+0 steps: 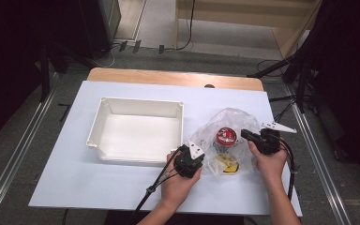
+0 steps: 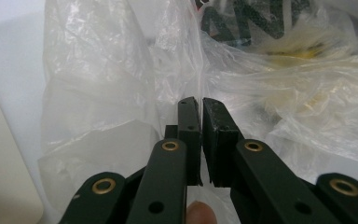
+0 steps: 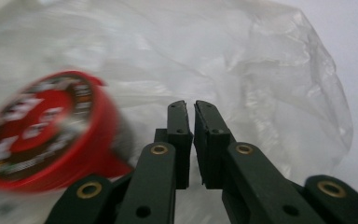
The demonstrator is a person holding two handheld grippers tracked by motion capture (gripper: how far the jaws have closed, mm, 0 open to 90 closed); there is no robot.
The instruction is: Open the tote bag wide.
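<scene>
While the high view places the plastic bag [image 1: 225,140] right of centre, left gripper [image 1: 189,161] flanks its lower-left edge and right gripper [image 1: 261,138] its right edge. Left gripper view: jaws nearly closed, apparently pinching film. Right gripper view: jaws nearly closed, grasp uncertain; red-lidded jar [image 3: 46,130] lies left.

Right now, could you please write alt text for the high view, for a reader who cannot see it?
Two hand-held grippers, left and right, meet a clear plastic bag holding a red-lidded jar and a yellow item. An empty white bin sits left of the bag on the white table.
</scene>
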